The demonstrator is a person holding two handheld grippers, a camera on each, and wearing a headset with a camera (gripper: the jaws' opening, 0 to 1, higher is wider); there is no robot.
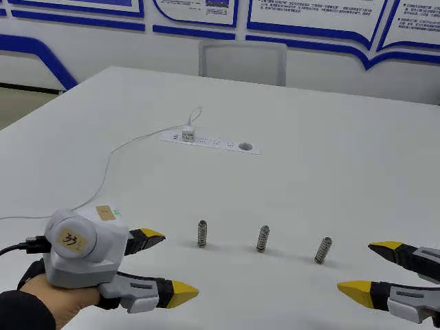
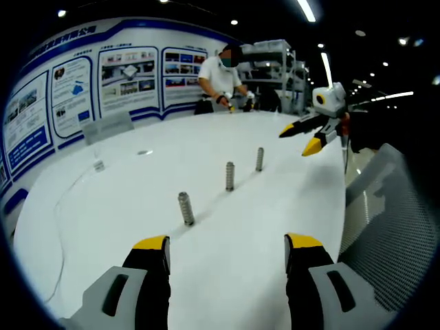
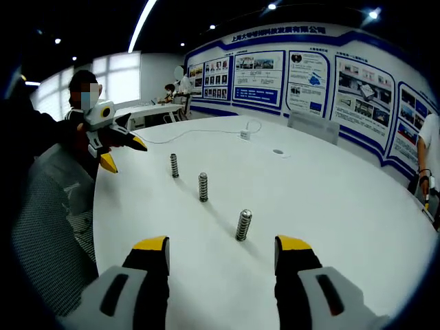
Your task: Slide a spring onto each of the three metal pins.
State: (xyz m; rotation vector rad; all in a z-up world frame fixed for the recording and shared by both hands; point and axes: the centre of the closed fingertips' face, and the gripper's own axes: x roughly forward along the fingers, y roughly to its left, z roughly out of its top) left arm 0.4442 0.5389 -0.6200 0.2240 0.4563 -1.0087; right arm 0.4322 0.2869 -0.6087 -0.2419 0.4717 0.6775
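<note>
Left tool (image 1: pixel 179 264), right tool (image 1: pixel 355 266) spread, springs (image 1: pixel 263 238), cable (image 1: pixel 110 165)

We list a white table (image 1: pixel 330 158), three silver-grey springs (image 1: pixel 262 238), a left gripper (image 1: pixel 175 265) and a right gripper (image 1: pixel 357 265), each grey-bodied with black jaws tipped yellow, a white cable (image 1: pixel 110 161), and a white wall (image 1: pixel 124 45) banded in blue.
</note>
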